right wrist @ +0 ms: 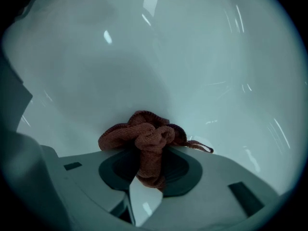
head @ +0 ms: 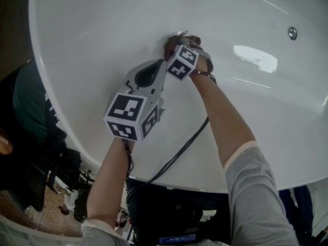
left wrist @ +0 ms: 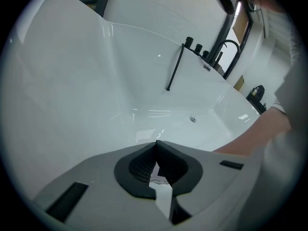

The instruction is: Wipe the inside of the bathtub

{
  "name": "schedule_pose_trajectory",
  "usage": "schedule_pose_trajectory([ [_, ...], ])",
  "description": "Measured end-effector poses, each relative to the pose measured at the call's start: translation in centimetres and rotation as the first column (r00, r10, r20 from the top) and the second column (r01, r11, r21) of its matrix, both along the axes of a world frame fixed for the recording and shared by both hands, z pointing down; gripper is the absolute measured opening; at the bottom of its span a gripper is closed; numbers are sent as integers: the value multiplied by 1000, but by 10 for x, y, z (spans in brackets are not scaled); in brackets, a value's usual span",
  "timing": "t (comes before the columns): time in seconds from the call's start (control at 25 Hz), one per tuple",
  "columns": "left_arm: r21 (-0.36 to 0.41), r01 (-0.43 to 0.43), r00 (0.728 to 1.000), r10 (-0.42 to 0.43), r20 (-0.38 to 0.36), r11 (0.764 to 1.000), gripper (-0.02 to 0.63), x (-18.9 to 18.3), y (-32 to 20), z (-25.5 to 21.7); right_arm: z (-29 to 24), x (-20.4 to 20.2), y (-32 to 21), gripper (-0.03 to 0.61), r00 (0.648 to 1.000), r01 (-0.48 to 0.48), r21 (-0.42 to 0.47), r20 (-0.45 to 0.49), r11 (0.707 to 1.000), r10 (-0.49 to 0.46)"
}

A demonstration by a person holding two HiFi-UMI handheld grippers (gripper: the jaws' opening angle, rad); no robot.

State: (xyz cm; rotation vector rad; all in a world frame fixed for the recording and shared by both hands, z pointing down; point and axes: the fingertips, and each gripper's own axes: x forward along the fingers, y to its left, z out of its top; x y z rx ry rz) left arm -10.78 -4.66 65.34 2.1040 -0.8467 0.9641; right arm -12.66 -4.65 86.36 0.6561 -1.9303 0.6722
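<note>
The white bathtub [head: 92,29] fills the head view. My right gripper [head: 173,45] is shut on a bunched reddish-brown cloth [right wrist: 144,136], pressed against the tub's inner wall [right wrist: 159,61]; in the head view only a bit of the cloth [head: 169,46] shows past the marker cube. My left gripper [head: 156,72] hangs just behind and left of the right one, above the tub wall. Its jaws are shut tip to tip with nothing between them [left wrist: 156,146].
A round drain fitting [head: 292,33] sits at the tub's far right. Black taps and a hand shower [left wrist: 199,52] stand on the far rim in the left gripper view. A black cable [head: 179,150] trails from the right gripper. The tub's near rim [head: 169,183] lies below my arms.
</note>
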Motion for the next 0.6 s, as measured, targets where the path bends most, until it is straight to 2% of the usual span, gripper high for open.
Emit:
schedule_pose_trajectory([
  [0.08,0,0,1000,0,-1,1000,6,1,-1,-1,2,-8,24,121,998,58,-45,16,997,-57],
  [0.2,5,1,1000,-1,-3,1000,8,3,-2,-3,3,-21,71,121,984,176,-112,58,978,-171],
  [0.32,6,0,1000,0,-5,1000,8,5,-1,-5,6,-22,85,121,977,206,-121,81,971,-197],
  [0.44,6,0,1000,0,-9,1000,8,5,0,-5,10,-8,59,120,985,169,-85,57,982,-164],
  [0.6,9,1,1000,-1,-12,1000,7,7,-2,-5,11,29,-14,121,999,30,16,-34,999,-29],
])
